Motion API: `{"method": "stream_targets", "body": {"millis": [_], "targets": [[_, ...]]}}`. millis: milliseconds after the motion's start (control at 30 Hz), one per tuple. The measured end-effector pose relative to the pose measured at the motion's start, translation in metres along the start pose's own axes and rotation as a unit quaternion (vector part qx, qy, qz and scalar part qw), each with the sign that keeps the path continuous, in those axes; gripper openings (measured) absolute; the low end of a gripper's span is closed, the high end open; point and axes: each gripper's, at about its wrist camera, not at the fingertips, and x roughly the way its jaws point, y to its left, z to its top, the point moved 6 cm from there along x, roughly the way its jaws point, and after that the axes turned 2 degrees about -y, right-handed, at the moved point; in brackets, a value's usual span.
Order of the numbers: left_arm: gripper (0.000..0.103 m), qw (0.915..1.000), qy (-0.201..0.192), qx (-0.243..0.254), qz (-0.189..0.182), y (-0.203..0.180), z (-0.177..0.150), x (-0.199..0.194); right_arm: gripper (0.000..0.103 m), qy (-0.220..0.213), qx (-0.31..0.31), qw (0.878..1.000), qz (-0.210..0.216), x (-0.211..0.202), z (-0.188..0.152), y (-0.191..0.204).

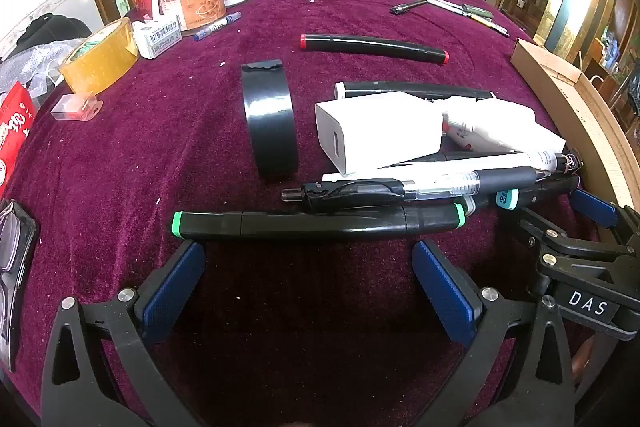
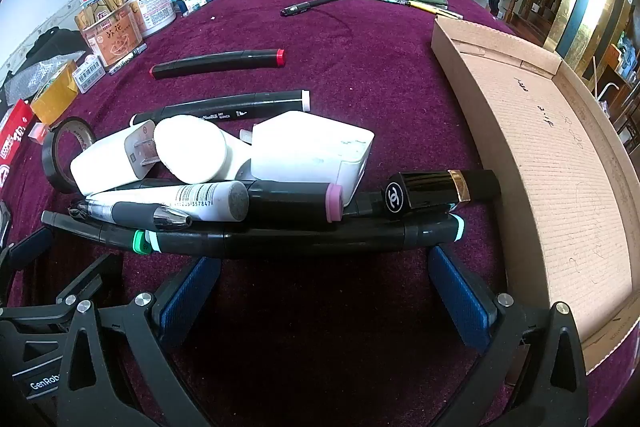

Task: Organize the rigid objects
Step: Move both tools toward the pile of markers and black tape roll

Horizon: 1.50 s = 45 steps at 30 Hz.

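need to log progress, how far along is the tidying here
Barely started. Done: nothing visible, the cardboard box looks empty. In hand: nothing, the left tongs and right tongs are both open, poised before the pile. Left: the green-capped marker, black pen, white chargers, black lipstick, black tape roll and red-capped marker all lie on the purple cloth.

We hold our black left gripper [image 1: 308,285] with blue ribbed pads [image 1: 173,287] and matching right gripper [image 2: 326,291] side by side, angled downward, jaws spread wide, empty.
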Motion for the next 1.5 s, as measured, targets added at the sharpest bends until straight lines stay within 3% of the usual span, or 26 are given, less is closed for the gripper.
{"method": "stream_targets", "body": {"millis": [633,900,1033,1100,1267,1333,1400,1500], "targets": [[0.103,1.0,-0.001,0.0,0.0,0.0,0.0,0.0,0.101,0.008,-0.018,1.0,0.015,-0.002,-0.001,-0.001],[0.103,0.9998,0.018,-0.003,-0.001,0.004,-0.008,-0.007,0.102,0.048,-0.128,0.986,0.095,-0.019,-0.021,0.002],[0.103,0.9998,0.018,-0.003,-0.01,0.007,-0.017,-0.015,0.101,0.043,-0.148,0.973,0.172,-0.042,-0.036,0.002],[0.103,0.9998,0.018,-0.006,-0.012,0.012,-0.022,-0.019,0.097,0.039,-0.139,0.965,0.218,-0.052,-0.037,-0.002],[0.103,0.9997,0.009,-0.007,-0.023,0.02,-0.032,-0.026,0.078,0.046,-0.139,0.949,0.279,-0.068,-0.031,-0.01],[0.103,0.9994,0.001,-0.014,-0.032,0.022,-0.032,-0.028,0.073,0.044,-0.143,0.947,0.283,-0.073,-0.027,-0.014],[0.103,0.9989,-0.005,-0.02,-0.042,0.024,-0.031,-0.029,0.062,0.039,-0.152,0.948,0.276,-0.076,-0.024,-0.017],[0.103,0.9985,-0.009,-0.02,-0.051,0.023,-0.029,-0.03,0.061,0.03,-0.164,0.955,0.247,-0.083,-0.022,-0.026]]}}
